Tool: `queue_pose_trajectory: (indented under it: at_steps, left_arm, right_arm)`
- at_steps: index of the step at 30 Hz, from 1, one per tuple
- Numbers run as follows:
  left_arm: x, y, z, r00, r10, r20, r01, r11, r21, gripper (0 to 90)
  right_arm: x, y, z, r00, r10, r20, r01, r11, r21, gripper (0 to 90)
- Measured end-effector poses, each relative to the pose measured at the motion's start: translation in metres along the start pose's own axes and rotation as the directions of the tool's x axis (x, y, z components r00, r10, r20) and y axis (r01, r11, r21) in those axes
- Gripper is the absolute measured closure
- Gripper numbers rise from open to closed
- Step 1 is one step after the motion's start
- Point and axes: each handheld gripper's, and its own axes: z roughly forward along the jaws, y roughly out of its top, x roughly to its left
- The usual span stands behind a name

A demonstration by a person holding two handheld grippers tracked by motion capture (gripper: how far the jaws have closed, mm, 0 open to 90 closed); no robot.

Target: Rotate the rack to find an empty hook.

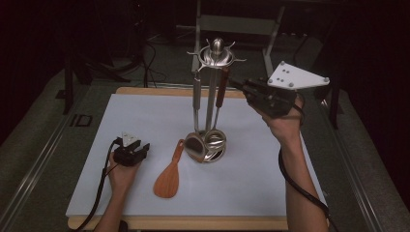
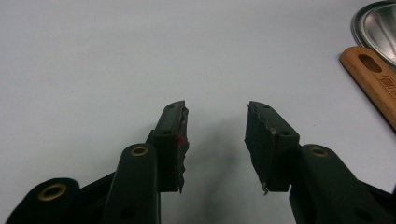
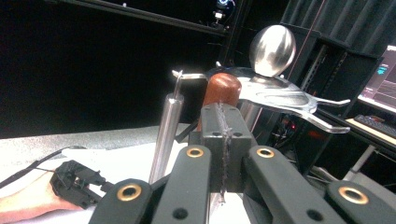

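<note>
The right gripper [image 1: 237, 84], clenched with nothing between its jaws, hovers beside the utensil stand [image 1: 211, 104] near the table's [image 1: 145, 111] far edge. The left gripper [image 1: 137, 151], released, rests near the wooden spatula [image 1: 168, 176].

Lab: dark curtains [image 3: 327, 23], metal frames [image 1: 232, 21], monitor [image 3: 385, 77].

A: Any readable text?

B: Barely. The wooden spatula handle [image 2: 373, 80] carries a small printed mark near its hanging hole in the left gripper view, but it's too small and skewed to read.

A: Anything else?

B: The floor rail [image 1: 80, 120] left of the table has pale marks that look like "ID" in the high view. The monitor [image 3: 384, 79] at the right edge of the right gripper view shows lit lines, unreadable.
</note>
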Motion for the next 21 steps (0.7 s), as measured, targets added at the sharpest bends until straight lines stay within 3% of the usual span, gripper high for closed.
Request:
queue_pose_trajectory:
  at_steps: [21]
  left_arm:
    - [0.0, 0.0, 0.0002, 1.0, -0.004, 0.003, 0.004, 1.0, 0.002, 58.8]
  right_arm:
    - [-0.0032, -0.0069, -0.0039, 0.9998, 0.011, 0.015, -0.011, 1.0, -0.006, 88.0]
